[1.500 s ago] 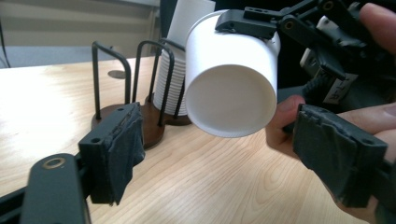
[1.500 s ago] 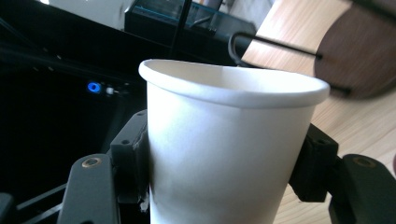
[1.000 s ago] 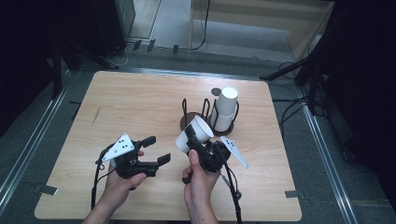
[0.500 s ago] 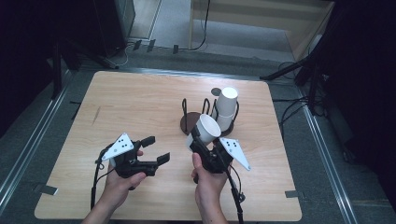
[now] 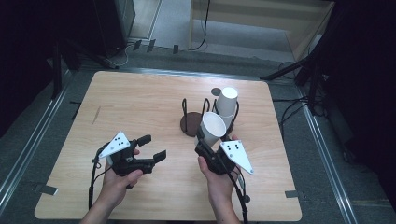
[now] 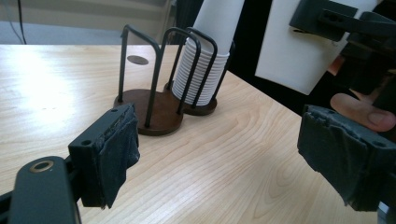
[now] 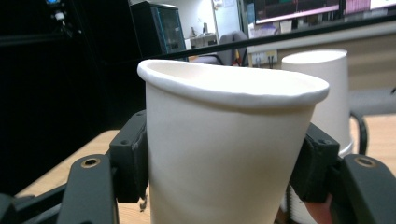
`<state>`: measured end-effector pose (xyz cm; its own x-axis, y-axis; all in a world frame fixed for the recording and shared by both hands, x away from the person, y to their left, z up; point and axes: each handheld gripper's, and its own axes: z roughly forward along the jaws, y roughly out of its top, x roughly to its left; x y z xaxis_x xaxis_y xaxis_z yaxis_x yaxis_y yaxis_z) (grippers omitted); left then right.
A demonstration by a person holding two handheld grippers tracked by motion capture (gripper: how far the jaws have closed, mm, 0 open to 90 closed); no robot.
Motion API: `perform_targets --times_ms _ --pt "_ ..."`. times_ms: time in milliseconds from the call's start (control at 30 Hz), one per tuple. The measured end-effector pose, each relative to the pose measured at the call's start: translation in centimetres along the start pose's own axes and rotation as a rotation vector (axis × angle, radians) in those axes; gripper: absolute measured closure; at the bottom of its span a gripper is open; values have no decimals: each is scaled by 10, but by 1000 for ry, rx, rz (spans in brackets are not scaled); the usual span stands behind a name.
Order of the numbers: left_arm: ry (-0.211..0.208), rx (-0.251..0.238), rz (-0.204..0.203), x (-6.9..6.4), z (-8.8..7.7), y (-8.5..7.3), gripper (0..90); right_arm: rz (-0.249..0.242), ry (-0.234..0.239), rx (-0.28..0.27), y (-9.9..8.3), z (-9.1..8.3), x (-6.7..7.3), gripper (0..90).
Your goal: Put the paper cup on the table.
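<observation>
The right gripper [image 5: 205, 140] pinches a white paper cup [image 5: 212, 129] by its wall below the rim, held above the table [image 5: 140, 98] beside the wire holder [image 5: 189, 119]; it looks light, thin and easily crushed. The left gripper [image 5: 152, 147] waits, fingers spread, empty

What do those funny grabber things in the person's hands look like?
Each is a black hand-held gripper, left and right, with two jaws ending in dark padded blocks. A pale grey three-cornered plate with small dark dots sits on top, and a black cable trails back. The forearms are bare, with no sleeves.
</observation>
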<state>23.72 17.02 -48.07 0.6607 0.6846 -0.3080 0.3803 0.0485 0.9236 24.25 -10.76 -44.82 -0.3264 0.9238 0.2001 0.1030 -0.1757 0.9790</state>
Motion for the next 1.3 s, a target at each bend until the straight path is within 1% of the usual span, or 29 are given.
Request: perform_targets --times_ms 100,200,267,300,367,467,500,567,633,733,800,933,1033,1133,1267,1300 --pt "10 3 -9 2 -1 -2 127 -39 1 -7 -1 -2 -3 333" --pt "13 -4 -7 3 -3 -4 127 -78 3 -14 -1 -4 -10 331" --pt "22 -6 -5 3 -5 -5 127 -75 1 -6 -2 -5 -14 328" --pt "19 -4 -1 3 -6 -5 125 -76 -2 -3 -2 -6 -17 328" --pt "19 -5 -1 3 -9 -6 112 -92 -1 0 -3 -7 -22 327" --pt "9 3 6 5 -13 -9 84 -115 2 3 -4 -10 -31 326" --pt "6 4 2 6 -14 -10 60 -122 4 5 -5 -11 -35 326" --pt "-3 6 1 9 -17 -13 19 -125 0 6 -6 -12 -40 325" --pt "5 1 -3 11 -20 -15 19 -106 -6 1 -7 -13 -46 325" --pt "16 3 0 14 -25 -18 19 -113 -14 1 -6 -10 -52 324" --pt "34 3 -1 18 -30 -20 19 -122 -17 -7 -4 -9 -54 324" --pt "83 5 -27 29 -42 -26 19 -118 -17 -12 -1 -6 -61 325" --pt "127 -2 -32 37 -53 -28 19 -112 -37 -7 -1 -3 -70 326" --pt "173 -11 -38 46 -65 -30 19 -124 -60 -13 0 0 -79 325" --pt "236 -30 -57 59 -83 -34 19 -112 -89 -18 1 4 -91 325" --pt "243 -34 -59 62 -86 -35 19 -117 -94 -17 1 6 -95 327"
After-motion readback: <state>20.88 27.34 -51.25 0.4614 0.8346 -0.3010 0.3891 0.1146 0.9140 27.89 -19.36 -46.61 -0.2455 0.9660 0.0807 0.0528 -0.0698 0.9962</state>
